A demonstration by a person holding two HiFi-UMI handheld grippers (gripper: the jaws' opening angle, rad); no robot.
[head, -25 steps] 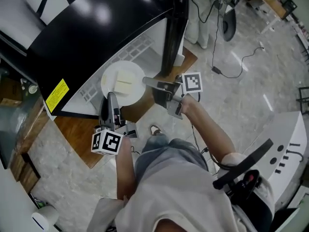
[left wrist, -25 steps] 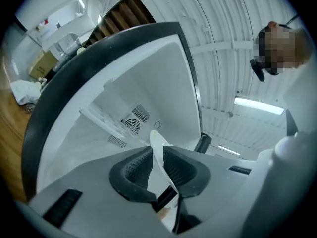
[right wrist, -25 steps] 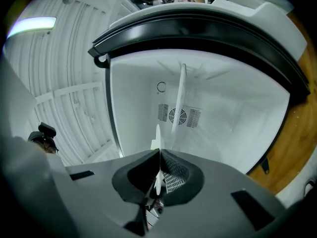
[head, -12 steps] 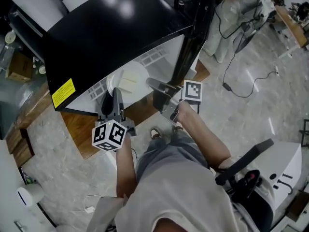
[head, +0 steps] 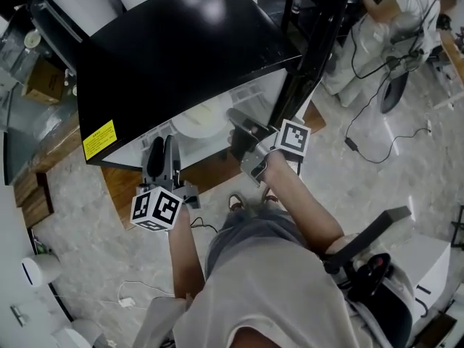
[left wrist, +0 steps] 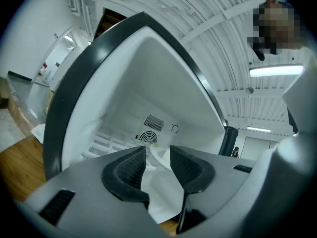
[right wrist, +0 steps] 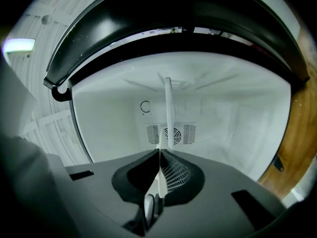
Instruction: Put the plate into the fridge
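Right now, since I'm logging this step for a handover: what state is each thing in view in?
Fridge: open, white interior showing.
Plate: in the fridge's opening, clamped by its rim.
Right gripper: shut on the plate.
Left gripper: jaws have just been opening and stand apart; nothing is gripped, and the plate is ahead of them.

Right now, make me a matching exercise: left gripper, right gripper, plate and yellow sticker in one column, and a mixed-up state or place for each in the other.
1 left gripper
2 right gripper
3 plate
4 yellow sticker

A on the black outer panel of the fridge
B open, gripping nothing
C in the fridge's opening
D shut on a thin white rim

Pairs: 1-B (its jaws have just been opening), 2-D, 3-C, 4-A.
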